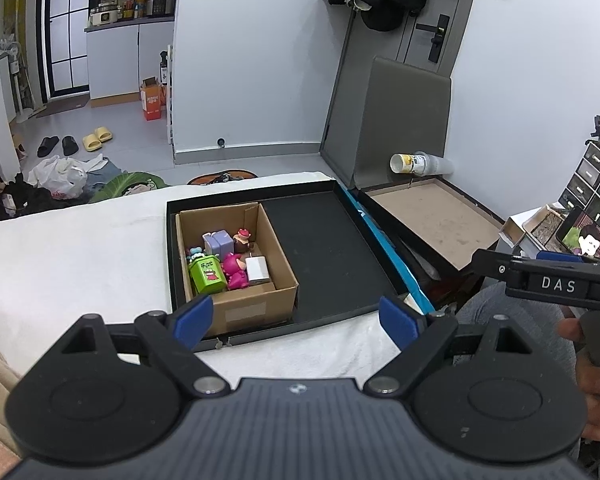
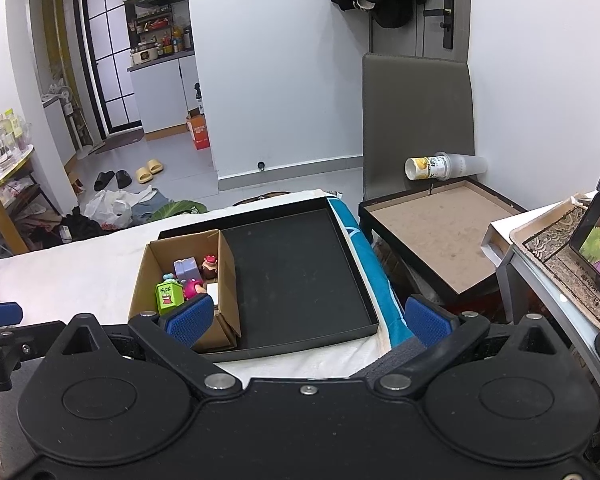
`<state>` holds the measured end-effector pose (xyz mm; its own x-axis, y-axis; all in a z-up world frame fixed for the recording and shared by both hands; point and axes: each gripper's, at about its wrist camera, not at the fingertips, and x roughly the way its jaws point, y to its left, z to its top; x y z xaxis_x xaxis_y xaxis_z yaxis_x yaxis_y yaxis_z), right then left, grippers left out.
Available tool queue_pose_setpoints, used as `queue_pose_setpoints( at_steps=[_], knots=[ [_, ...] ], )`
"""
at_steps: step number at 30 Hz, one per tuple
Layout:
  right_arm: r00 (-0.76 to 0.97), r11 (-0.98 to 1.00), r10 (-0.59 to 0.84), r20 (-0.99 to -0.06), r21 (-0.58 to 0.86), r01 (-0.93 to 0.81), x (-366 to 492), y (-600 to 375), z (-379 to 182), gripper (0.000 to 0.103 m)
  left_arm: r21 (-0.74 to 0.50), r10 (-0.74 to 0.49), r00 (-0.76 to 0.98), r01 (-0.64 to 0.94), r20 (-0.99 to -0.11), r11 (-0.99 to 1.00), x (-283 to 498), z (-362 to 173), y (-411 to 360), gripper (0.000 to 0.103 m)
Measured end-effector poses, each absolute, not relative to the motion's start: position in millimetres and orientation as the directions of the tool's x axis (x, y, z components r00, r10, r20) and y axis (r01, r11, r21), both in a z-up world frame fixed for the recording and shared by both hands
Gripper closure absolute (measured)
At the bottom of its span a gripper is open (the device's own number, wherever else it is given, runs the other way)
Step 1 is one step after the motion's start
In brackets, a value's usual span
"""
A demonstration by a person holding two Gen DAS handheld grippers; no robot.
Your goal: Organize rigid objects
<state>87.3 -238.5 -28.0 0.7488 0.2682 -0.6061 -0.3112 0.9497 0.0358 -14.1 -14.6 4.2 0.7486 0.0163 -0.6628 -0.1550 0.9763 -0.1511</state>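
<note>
Toys [image 1: 228,264] lie heaped in the carton [image 1: 276,248], which fills the left part of the black tray [image 1: 332,248]. Carton sits ahead of the left claw [image 1: 296,320], forward-left of the right claw [image 2: 306,316]; left appears nearer. Both claws spread apart, empty.

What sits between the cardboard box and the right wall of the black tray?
Nothing: that stretch of the black tray is bare floor from the cardboard box to the right wall. The right wrist view shows it best, and the left wrist view agrees.
</note>
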Motion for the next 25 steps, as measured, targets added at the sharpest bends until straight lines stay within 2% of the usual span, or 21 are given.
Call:
queue_pose_setpoints(
  at_steps=[25],
  knots=[
    [0.756, 0.950, 0.273, -0.595, 0.041, -0.311, 80.5, -244.6, -23.8, 0.000, -0.141, 0.021, 0.752, -0.150, -0.659, 0.979, -20.8, 6.3, -21.7, 0.014]
  ],
)
